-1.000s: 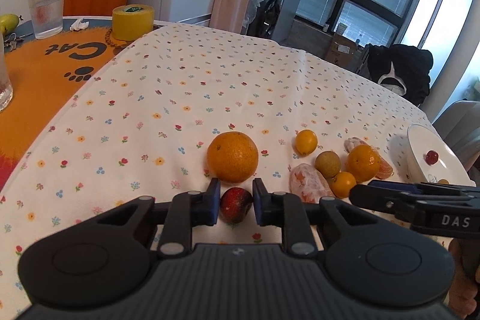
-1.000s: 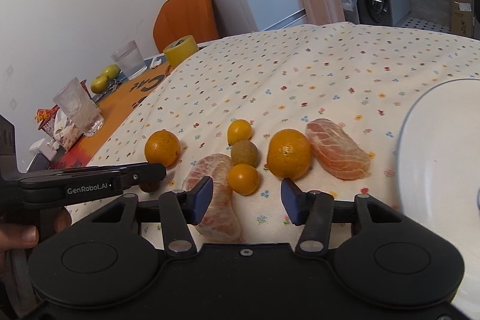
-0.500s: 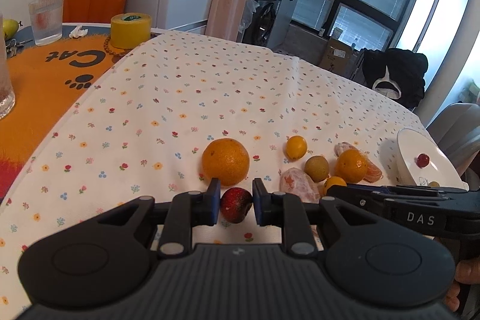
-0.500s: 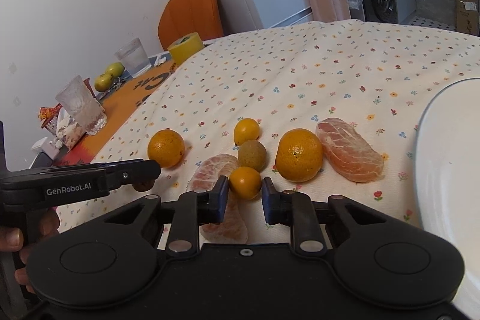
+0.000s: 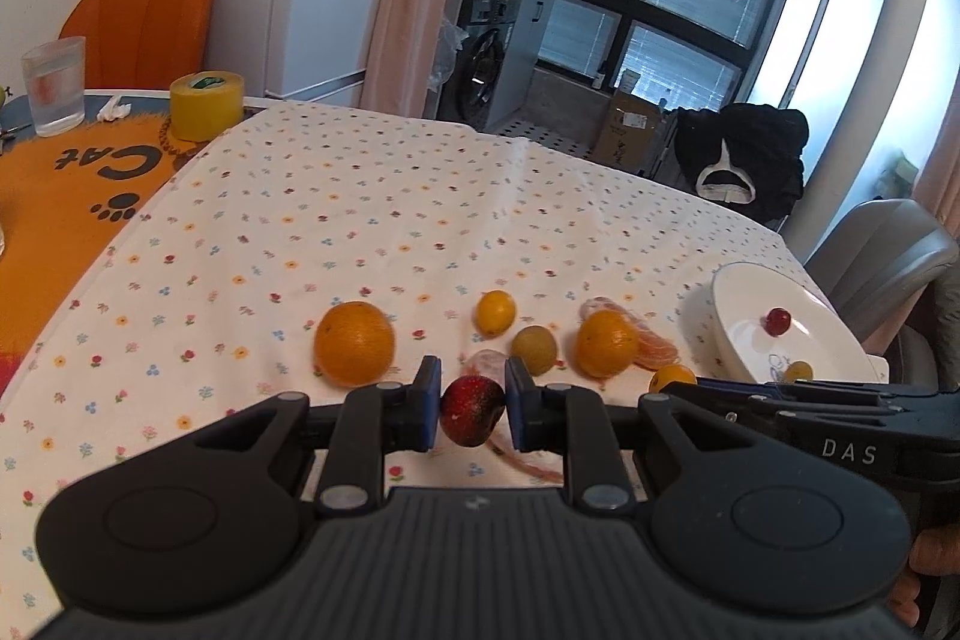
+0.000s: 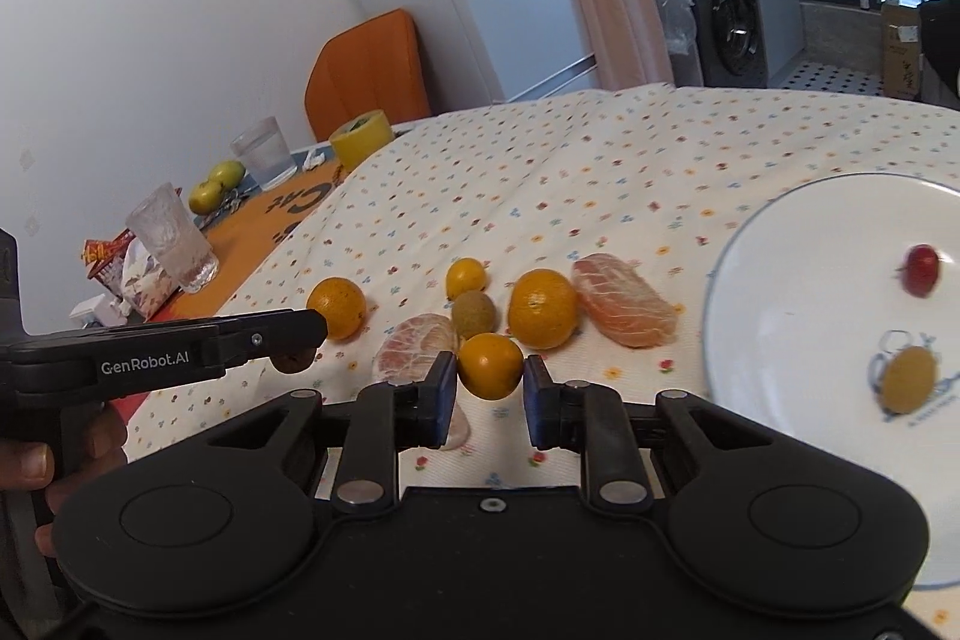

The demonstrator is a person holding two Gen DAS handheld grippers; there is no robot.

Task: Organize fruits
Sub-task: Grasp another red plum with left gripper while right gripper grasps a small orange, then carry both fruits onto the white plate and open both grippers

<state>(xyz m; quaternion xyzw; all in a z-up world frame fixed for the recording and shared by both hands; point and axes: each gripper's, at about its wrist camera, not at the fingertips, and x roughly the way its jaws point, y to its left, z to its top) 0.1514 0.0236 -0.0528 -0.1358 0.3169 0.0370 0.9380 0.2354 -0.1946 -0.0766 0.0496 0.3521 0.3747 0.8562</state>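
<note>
Fruit lies scattered on the flowered tablecloth (image 5: 372, 196), with the white plate (image 6: 798, 244) off to the right, nearer the right gripper (image 6: 489, 391), which pinches a small orange (image 6: 490, 365). The left gripper (image 5: 471, 412) pinches a red strawberry (image 5: 472, 409), farther from the plate across the cluster.

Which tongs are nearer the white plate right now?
Right. The right tongs, holding a small orange fruit, sit just beside the white plate. The left tongs, clamping a dark red fruit, are farther off, beyond the right tongs.
</note>
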